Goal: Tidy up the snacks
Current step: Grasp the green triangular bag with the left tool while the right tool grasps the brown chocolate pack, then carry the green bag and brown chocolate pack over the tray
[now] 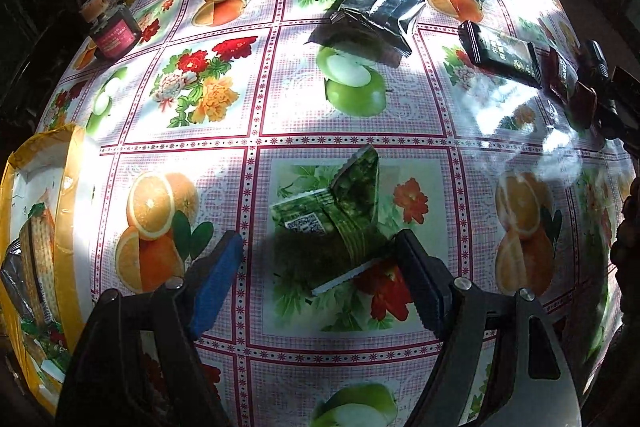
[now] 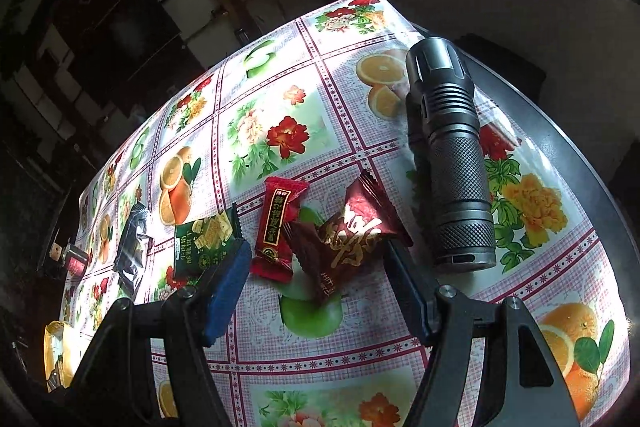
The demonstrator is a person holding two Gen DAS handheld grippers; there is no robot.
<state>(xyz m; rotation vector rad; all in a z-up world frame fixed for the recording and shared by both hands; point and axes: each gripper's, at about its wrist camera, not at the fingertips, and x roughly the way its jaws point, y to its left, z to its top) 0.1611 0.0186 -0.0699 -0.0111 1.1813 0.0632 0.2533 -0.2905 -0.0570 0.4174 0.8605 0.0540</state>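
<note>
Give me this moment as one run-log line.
left gripper: open, over green snack packet | right gripper: open, at dark red wrapped snack | yellow box: some snacks inside | flashlight: untouched

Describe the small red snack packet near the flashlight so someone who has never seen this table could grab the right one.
On the fruit-and-flower tablecloth, find the black flashlight lying near the table's edge. Three wrapped snacks lie in a row beside it. Yours is the middle one, the bright red packet with a black label strip, between the crinkled dark red wrapper and the green cracker packet.

Black flashlight [image 2: 450, 163] lying on a tablecloth [image 1: 248, 143] with fruit and flowers, small dark bottle [image 1: 110, 29] near the edge
</note>
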